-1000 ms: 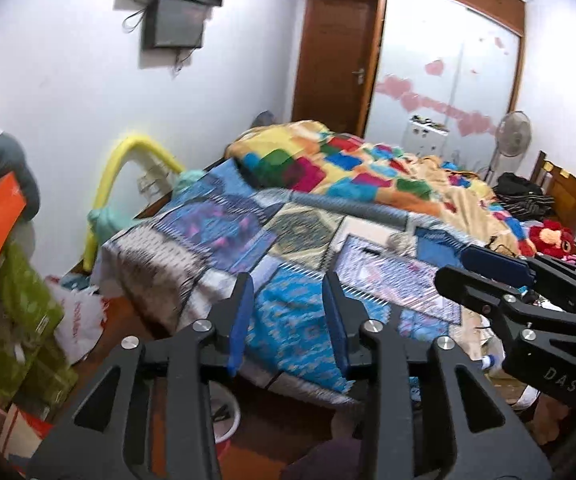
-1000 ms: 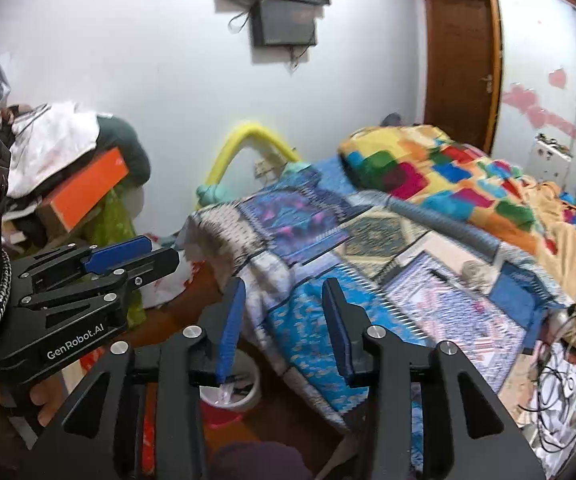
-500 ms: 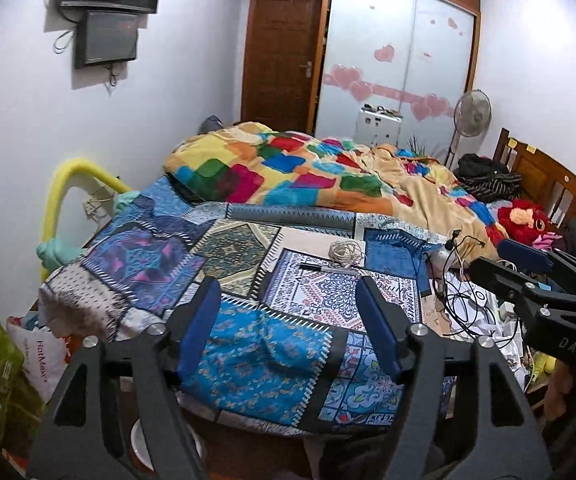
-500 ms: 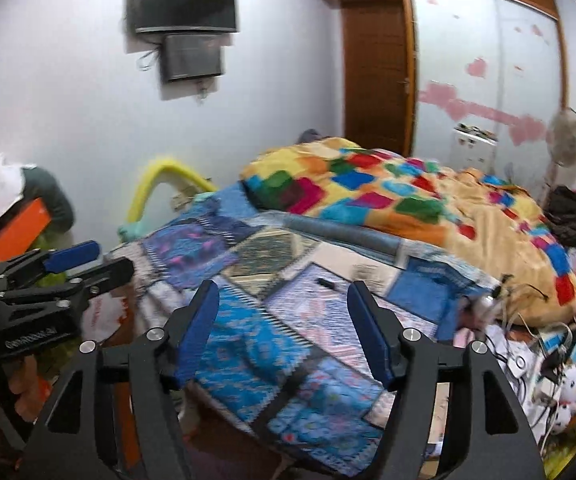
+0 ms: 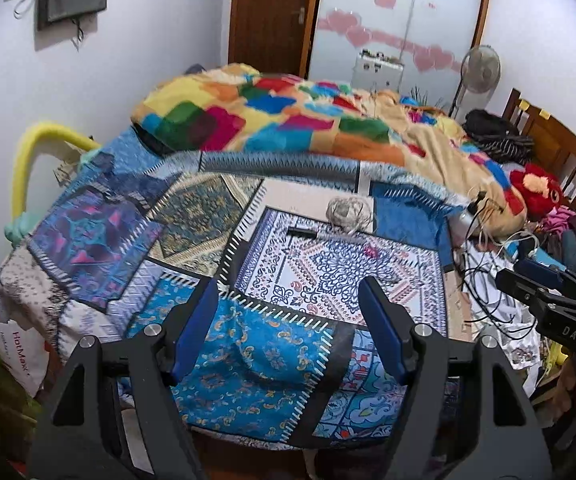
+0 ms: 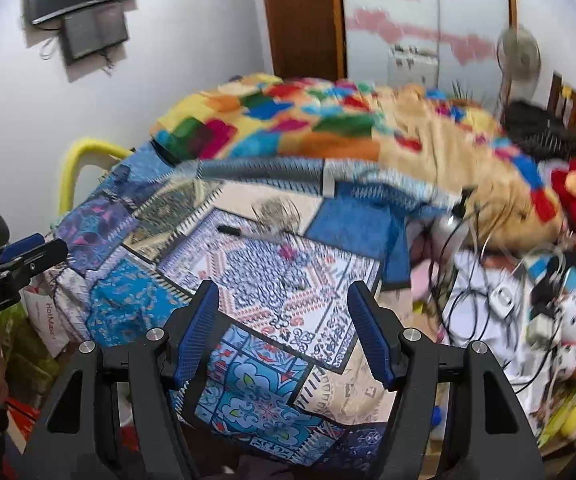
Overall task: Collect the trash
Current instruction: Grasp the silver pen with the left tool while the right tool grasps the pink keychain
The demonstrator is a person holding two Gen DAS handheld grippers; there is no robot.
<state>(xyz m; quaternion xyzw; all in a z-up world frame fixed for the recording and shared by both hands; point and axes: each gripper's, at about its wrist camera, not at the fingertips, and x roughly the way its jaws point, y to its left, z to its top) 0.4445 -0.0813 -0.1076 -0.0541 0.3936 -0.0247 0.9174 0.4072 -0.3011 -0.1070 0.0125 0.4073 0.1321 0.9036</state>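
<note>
A patchwork bed cover (image 5: 192, 216) fills both views. On it lie a tangled ball of pale string (image 5: 346, 210), a small black stick-like object (image 5: 302, 233) and a small pink scrap (image 5: 370, 251); the string (image 6: 276, 210), the black object (image 6: 229, 230) and the scrap (image 6: 288, 251) also show in the right wrist view. My left gripper (image 5: 288, 328) is open and empty above the bed's near edge. My right gripper (image 6: 284, 332) is open and empty, also over the near edge.
A colourful blanket (image 5: 288, 120) lies heaped at the back. Cables and clutter (image 6: 500, 300) crowd the bed's right side, with a red plush toy (image 5: 536, 192). A white HotMax bag (image 5: 24, 348) and a yellow tube (image 5: 28, 160) are on the left. A door (image 5: 272, 12) and a fan (image 5: 482, 68) stand behind.
Both grippers have opened wide and swung from the floor side up and right over the bed. The string and clutter have come into view.
</note>
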